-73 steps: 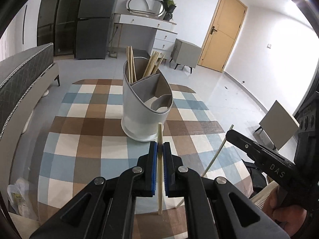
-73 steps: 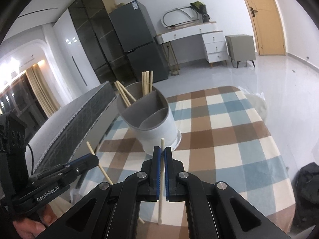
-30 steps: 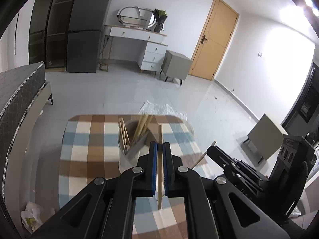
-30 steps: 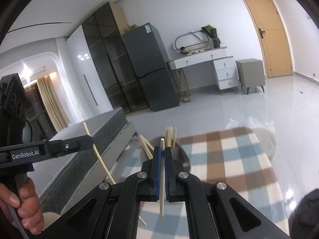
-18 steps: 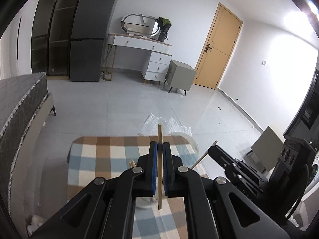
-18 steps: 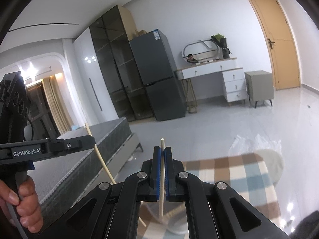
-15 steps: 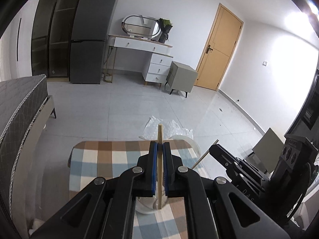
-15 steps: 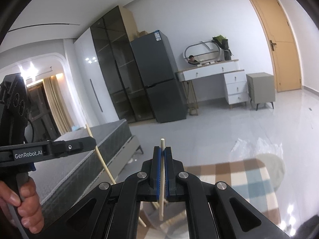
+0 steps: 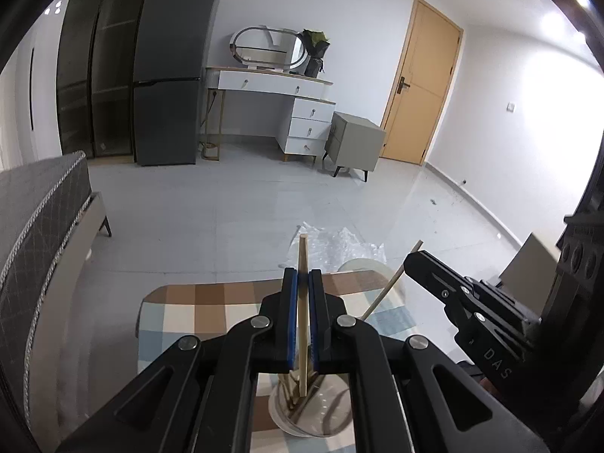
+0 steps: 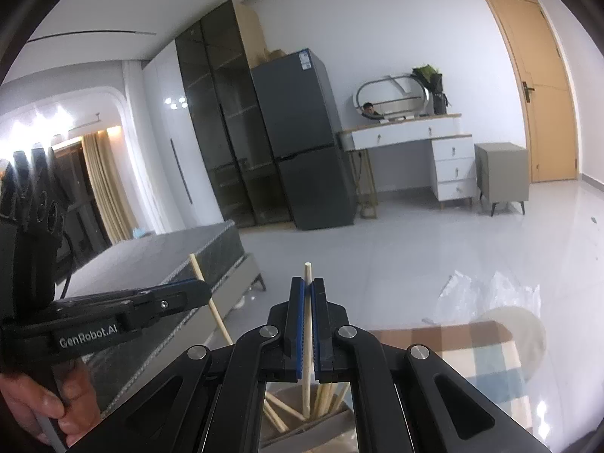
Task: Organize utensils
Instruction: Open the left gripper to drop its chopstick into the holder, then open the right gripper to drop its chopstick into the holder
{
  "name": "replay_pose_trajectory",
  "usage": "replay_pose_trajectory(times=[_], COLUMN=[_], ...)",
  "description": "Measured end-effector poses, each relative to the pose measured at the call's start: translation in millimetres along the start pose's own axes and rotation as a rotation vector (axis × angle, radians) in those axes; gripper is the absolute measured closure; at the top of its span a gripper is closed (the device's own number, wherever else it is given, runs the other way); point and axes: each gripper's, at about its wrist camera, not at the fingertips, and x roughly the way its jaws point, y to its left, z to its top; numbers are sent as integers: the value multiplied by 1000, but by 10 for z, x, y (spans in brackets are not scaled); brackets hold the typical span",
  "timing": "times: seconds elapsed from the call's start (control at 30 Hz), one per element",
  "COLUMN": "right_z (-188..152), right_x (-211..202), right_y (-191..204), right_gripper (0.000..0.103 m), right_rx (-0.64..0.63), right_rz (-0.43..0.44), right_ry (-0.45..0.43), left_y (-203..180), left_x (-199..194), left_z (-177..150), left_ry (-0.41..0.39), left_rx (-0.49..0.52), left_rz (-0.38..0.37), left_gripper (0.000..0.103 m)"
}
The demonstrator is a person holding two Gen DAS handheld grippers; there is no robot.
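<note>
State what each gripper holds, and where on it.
Each grips one chopstick near its upper end: left gripper the left chopstick, right gripper the right chopstick.

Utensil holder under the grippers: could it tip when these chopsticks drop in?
Probably not: the utensil holder looks wide-based. The chopstick in the left gripper seems thin and light. Sticks already inside lean sideways, so some wobble is possible.

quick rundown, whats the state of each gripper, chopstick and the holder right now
left gripper: shut on a chopstick
left chopstick: upright, lower end over the utensil holder
right gripper: shut on a chopstick
right chopstick: upright
utensil holder: upright, chopsticks already inside
</note>
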Motion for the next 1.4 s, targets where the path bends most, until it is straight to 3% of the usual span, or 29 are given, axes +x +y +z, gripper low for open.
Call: replay_pose_trajectory(times=[1.17,1.4], right_z=[-799,-853], right_x=[446,341], right_y=[-165,-264], right_gripper=[101,98], right_rx=[71,120], right_rz=[32,18], right_ry=[304,305], left_y=[69,165], left_x=[232,304], left_z=[-479,-531], left_ry=[220,280], left_rx=[-31,-71], left_rz=[-60,-45], left_gripper=[102,101])
